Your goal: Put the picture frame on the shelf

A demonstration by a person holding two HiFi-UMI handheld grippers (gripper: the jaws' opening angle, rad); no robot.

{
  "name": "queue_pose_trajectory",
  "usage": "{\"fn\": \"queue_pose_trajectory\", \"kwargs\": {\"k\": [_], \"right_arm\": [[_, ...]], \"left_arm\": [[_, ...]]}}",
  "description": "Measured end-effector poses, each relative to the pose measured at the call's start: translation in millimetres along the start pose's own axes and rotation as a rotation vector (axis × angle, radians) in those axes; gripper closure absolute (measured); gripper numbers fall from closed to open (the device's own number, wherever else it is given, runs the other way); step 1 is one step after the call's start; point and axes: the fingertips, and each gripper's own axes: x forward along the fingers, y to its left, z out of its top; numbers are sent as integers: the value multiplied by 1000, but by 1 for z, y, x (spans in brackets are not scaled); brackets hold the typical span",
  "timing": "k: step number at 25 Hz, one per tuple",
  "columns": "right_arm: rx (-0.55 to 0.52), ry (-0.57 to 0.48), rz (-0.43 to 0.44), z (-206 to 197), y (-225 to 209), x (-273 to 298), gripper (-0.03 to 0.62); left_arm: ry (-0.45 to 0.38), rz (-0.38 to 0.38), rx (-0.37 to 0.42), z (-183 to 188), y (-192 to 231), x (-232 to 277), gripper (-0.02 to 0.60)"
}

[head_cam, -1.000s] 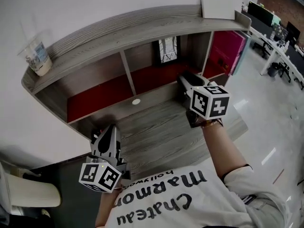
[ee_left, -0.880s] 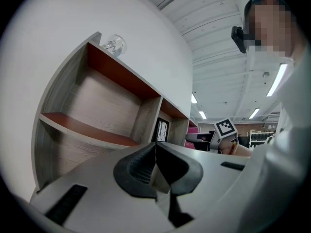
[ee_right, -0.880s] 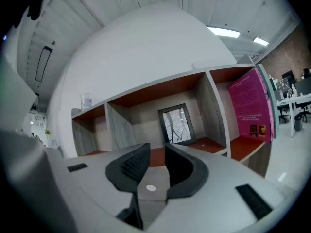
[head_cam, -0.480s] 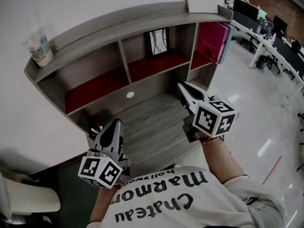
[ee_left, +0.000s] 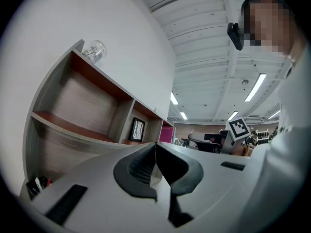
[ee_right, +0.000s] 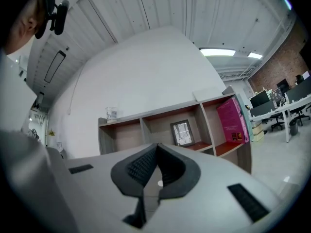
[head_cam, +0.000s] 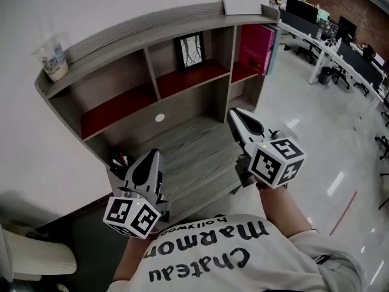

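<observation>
Your shelf (head_cam: 140, 32) backs the worktop (head_cam: 194, 157). Left tongs (head_cam: 155, 155) and right tongs (head_cam: 234, 113) both hover over that worktop, clenched shut with nothing in them, well apart from the frame (head_cam: 189, 50). That's standing upright in the middle upper cubby, pink book (head_cam: 255, 44) one cubby right. Cup (head_cam: 53, 58) on the shelf's left top end.

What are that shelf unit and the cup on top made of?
The grey shelf unit looks like matt wood or wood-look laminate: grain lines run along its boards. The clear cup on its top seems thin, see-through plastic.
</observation>
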Motion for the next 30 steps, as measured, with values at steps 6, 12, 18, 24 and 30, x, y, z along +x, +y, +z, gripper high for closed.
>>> {"fn": "queue_pose_trajectory", "kwargs": {"k": [6, 12, 18, 24, 30], "right_arm": [[37, -4, 38, 10, -8, -22, 586], [36, 58, 108, 15, -17, -36, 586], [30, 113, 157, 9, -28, -62, 586], [24, 148, 185, 3, -39, -90, 588], [13, 171, 201, 0, -45, -118, 588]], "left_arm": [[-21, 4, 14, 2, -28, 1, 565], [-46, 64, 0, 4, -61, 3, 564], [-52, 111, 22, -2, -98, -1, 563], [-46, 139, 7, -18, -130, -9, 563], [-58, 168, 15, -21, -160, -21, 565]]}}
